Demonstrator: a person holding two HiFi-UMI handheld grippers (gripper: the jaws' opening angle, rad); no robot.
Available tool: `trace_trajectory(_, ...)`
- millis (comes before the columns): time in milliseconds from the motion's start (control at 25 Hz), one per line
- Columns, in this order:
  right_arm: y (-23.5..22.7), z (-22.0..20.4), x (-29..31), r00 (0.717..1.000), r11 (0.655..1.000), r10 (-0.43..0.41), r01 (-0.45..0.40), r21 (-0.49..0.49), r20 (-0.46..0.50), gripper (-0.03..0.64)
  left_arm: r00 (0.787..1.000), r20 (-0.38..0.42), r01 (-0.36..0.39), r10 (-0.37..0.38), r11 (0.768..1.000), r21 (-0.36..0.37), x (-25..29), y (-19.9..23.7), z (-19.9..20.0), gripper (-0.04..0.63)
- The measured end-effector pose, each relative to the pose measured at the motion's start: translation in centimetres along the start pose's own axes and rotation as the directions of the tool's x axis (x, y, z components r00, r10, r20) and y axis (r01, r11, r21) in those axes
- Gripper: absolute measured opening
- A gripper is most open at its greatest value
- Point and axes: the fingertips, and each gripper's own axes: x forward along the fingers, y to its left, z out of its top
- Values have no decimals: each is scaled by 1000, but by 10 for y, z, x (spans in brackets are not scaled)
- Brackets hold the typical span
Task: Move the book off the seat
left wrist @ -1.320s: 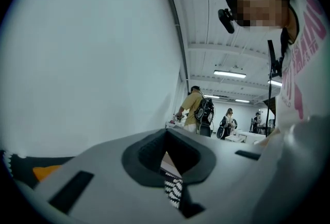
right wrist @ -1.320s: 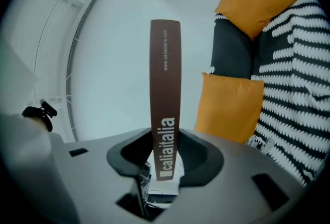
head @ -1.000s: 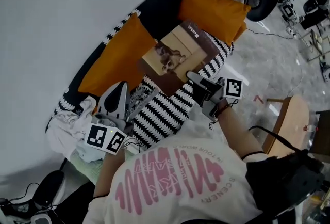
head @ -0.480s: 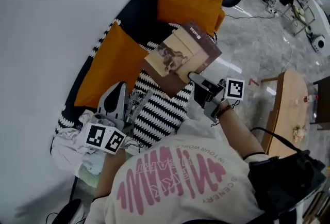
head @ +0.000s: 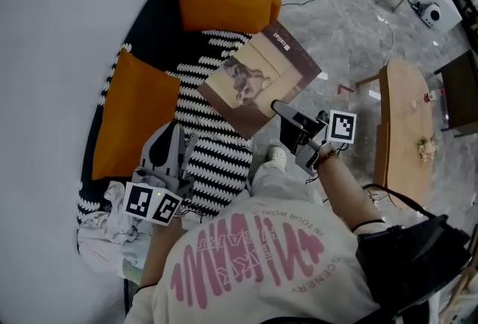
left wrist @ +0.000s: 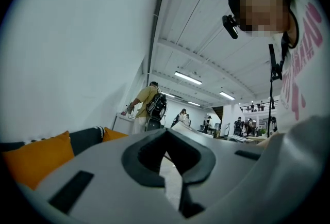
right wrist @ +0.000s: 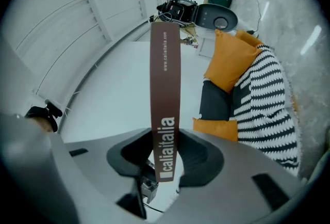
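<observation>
The book (head: 258, 76), brown with a tan cover picture, is lifted off the striped seat (head: 213, 147) and tilts out past its front edge over the floor. My right gripper (head: 287, 115) is shut on the book's near corner. In the right gripper view the brown spine (right wrist: 165, 89) stands upright, clamped between the jaws of the right gripper (right wrist: 166, 140). My left gripper (head: 168, 154) hovers over the seat's near end, jaws together and holding nothing. In the left gripper view, the left gripper (left wrist: 166, 138) has only the room ahead of it.
Two orange cushions (head: 224, 1) (head: 131, 113) lean on the sofa's black back. White cloth (head: 104, 218) lies at the sofa's near end. A wooden table (head: 407, 128) stands to the right on the marble floor. The person's shoe (head: 276, 158) is below the book.
The book has swung with my right gripper away from the seat toward the floor side. The head view has turned, bringing the wooden table further in. My left gripper stays over the seat.
</observation>
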Motion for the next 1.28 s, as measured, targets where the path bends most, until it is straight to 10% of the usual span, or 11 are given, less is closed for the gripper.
trace_trajectory(600, 8, 98, -173, 955, 996, -65, 79, -37, 289, 158, 976, -58, 210, -210, 978, 8, 133, -118, -3, 8)
trace_trajectory(1280, -13, 159, -406, 750, 979, -151, 205, -9, 644, 158, 817, -141, 564, -560, 826, -13, 278, -296, -76, 8)
